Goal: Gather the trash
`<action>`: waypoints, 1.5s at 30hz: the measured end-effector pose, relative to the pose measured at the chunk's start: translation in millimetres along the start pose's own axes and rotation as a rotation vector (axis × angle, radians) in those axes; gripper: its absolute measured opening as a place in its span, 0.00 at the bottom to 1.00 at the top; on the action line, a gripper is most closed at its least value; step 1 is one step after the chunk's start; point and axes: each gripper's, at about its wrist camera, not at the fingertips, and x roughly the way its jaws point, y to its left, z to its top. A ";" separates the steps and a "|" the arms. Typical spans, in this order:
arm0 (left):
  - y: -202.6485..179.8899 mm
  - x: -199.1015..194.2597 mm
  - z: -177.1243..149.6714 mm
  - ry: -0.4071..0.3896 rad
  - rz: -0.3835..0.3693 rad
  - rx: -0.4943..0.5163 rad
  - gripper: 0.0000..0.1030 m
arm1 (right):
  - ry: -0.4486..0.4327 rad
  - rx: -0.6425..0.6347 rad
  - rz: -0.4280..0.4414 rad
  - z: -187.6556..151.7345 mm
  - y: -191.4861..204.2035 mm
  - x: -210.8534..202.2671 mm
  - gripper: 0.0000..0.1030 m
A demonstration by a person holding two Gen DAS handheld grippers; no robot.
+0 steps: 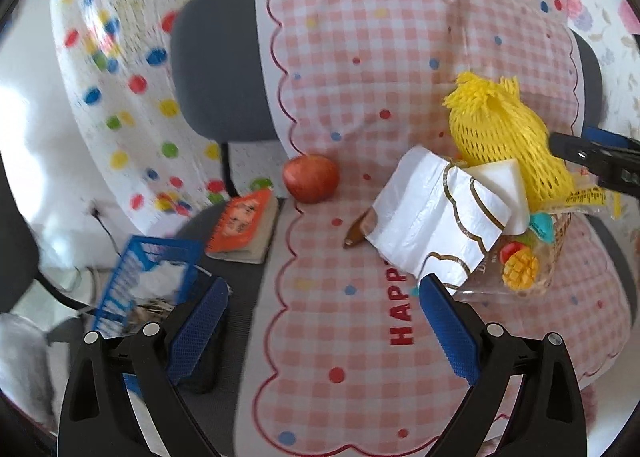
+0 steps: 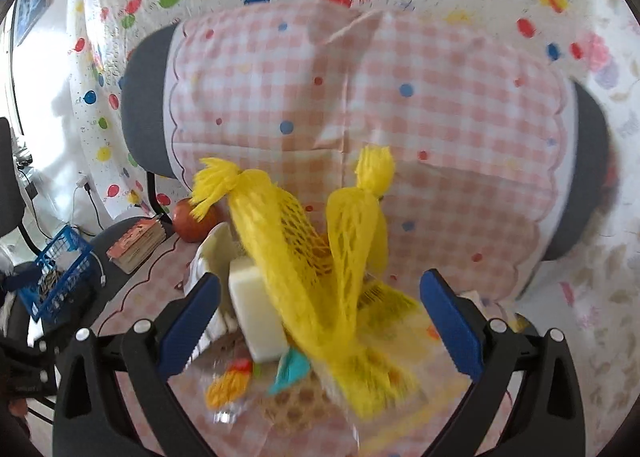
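Note:
A heap of trash lies on a pink checked cloth (image 1: 360,69) over a grey chair. It holds a yellow foam fruit net (image 1: 504,137), a white wrapper with gold lines (image 1: 432,217), a white foam block (image 2: 256,317) and a clear mango snack bag (image 1: 524,261). My left gripper (image 1: 320,313) is open and empty, with its right finger by the white wrapper. My right gripper (image 2: 320,313) is open, its jaws either side of the yellow net (image 2: 320,257); it shows at the right edge of the left wrist view (image 1: 592,161).
A red apple (image 1: 311,178), a brown pen-like object (image 1: 357,232) and an orange spiral notebook (image 1: 243,222) lie left of the heap. A blue mesh basket (image 1: 148,281) with scraps inside sits at the seat's left edge. A dotted white sheet (image 1: 120,57) hangs behind.

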 end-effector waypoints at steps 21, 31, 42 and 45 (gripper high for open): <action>-10.0 -21.8 -0.1 -0.072 -0.028 0.027 0.92 | -0.178 0.087 0.059 52.4 -15.6 -30.5 0.12; -47.4 -25.6 -17.5 -0.082 -0.113 0.116 0.90 | -0.355 0.123 -0.130 -21.6 -35.8 -180.6 0.12; -80.8 21.3 4.3 -0.093 -0.209 0.070 0.69 | -0.262 0.226 -0.207 -123.4 -52.8 -189.4 0.12; -91.0 23.7 23.9 -0.117 -0.190 0.036 0.76 | -0.261 0.236 -0.217 -127.0 -56.6 -186.4 0.12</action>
